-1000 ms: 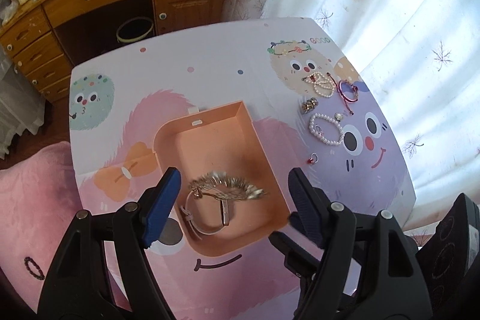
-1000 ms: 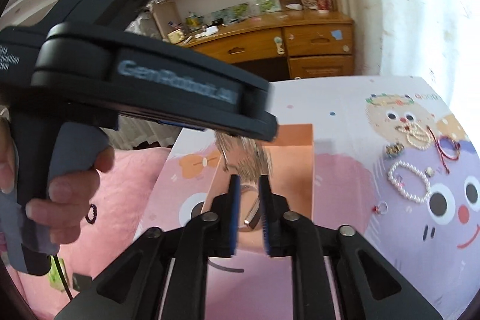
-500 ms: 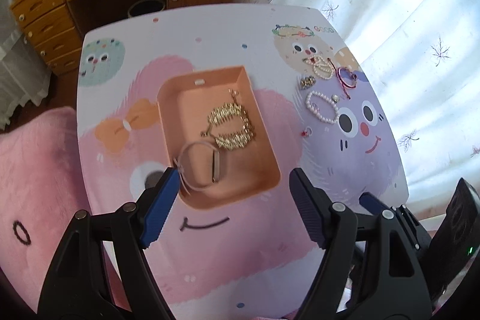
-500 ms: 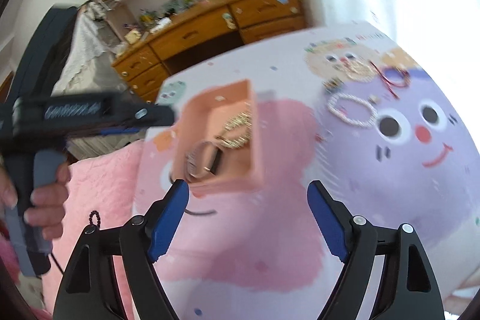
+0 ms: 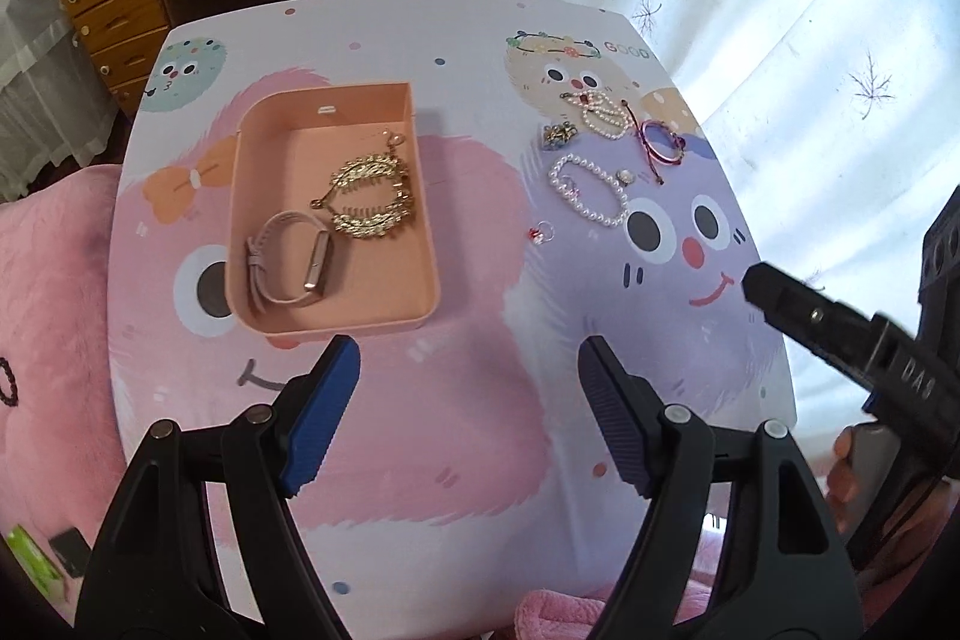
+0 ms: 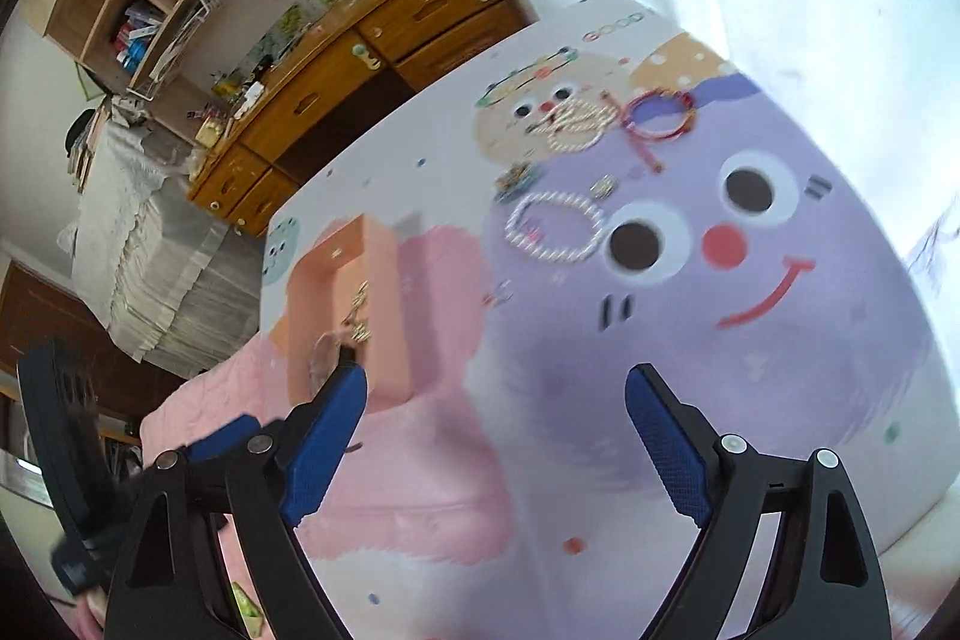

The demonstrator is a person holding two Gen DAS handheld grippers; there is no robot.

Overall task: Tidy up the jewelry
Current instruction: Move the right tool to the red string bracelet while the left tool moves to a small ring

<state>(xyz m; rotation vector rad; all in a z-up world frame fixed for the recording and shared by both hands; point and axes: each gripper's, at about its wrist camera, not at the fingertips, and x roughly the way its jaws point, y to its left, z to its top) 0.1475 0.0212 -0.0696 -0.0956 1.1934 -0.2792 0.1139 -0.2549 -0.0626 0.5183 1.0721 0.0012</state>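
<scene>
Nearest the lens, the right gripper (image 6: 495, 436) has its jaws opening wide with nothing between them, hanging over the bare pink and purple print of the table (image 5: 456, 436). The left gripper (image 5: 468, 400) is spread too and empty, poised just on the near side of the peach tray (image 5: 429, 244).

That tray already holds a pink watch (image 5: 288, 259) and a gold chain bracelet (image 5: 369, 196), so the step in hand is judged to be fetching the next loose piece. To the right of the tray, closest, lies a tiny red-stoned ring (image 5: 540, 232); beyond it a pearl bracelet (image 5: 591, 190), then a small gold cluster (image 5: 558, 135), and farthest a second pearl strand (image 5: 603, 112) touching a red cord bracelet (image 5: 660, 142).

To do it well, the right gripper should probably take the near pearl bracelet (its loop lies clear of the others), straddling one side of the loop with both pads low to the table before pinching, so the beads do not roll away.
</scene>
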